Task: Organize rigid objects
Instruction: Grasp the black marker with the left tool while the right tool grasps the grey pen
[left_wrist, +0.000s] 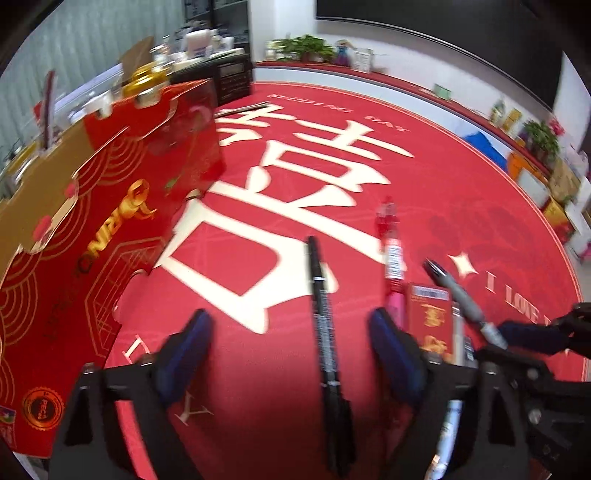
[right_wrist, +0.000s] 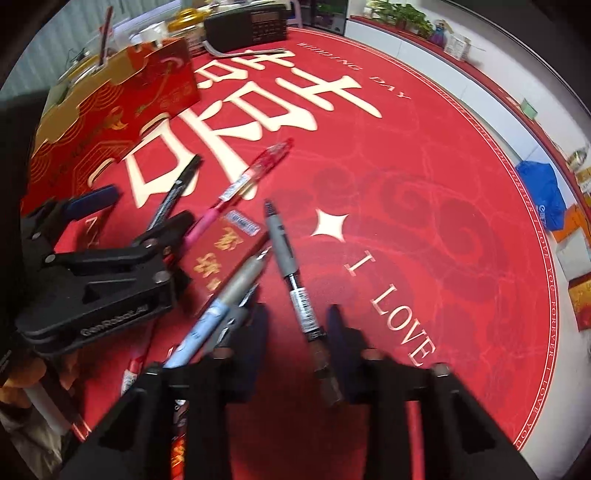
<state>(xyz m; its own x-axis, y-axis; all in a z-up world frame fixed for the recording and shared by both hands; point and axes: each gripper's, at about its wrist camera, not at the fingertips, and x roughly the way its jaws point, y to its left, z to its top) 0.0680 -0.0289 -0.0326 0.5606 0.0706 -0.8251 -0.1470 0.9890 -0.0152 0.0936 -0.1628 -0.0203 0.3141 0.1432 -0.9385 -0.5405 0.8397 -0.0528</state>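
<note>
A round surface (left_wrist: 461, 192) covered in red cloth with large cream characters carries a scatter of pens. From the left wrist view, the left hand-held gripper (left_wrist: 291, 332) points down with its blue-padded fingers (left_wrist: 192, 343) spread wide; a black marker (left_wrist: 325, 332) lies lengthwise between them, touching neither pad. Just right of it lie a pink and red pen (left_wrist: 391, 254) and a small red packet (left_wrist: 432, 317). A red and gold box (left_wrist: 122, 206) stands at the left.

From the right wrist view, the right hand-held gripper (right_wrist: 297, 332) also points steeply down. A grey pen with a dark grip (right_wrist: 295, 280) runs between its fingers, which look apart and are blurred, so whether they are pinching it cannot be told. Two more pens, silver and blue (right_wrist: 225, 299), lie touching its left finger.
</note>
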